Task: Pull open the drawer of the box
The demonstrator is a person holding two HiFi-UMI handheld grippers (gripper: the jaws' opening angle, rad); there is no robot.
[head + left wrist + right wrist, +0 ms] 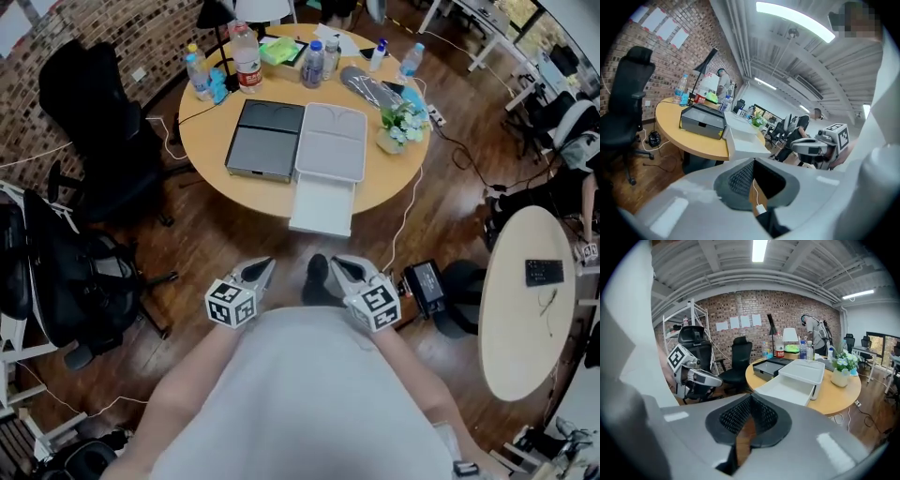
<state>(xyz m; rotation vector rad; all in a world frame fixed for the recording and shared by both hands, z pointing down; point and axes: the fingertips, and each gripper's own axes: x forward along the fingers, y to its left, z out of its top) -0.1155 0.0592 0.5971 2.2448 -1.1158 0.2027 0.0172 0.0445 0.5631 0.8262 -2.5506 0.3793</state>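
The round wooden table (211,164) has a smooth, pale top. Two flat rectangular boxes lie on it side by side, a matte white box (331,141) and a dark grey box (265,139). The white box's one drawer (323,208) is pulled out and overhangs the table's near edge. Down by the person's waist, well apart from it, are the left gripper (261,270) and the right gripper (339,268). Each has its ribbed black pads pressed together on nothing. Plastic bottles (246,56) crowd the far rim, too bunched to count.
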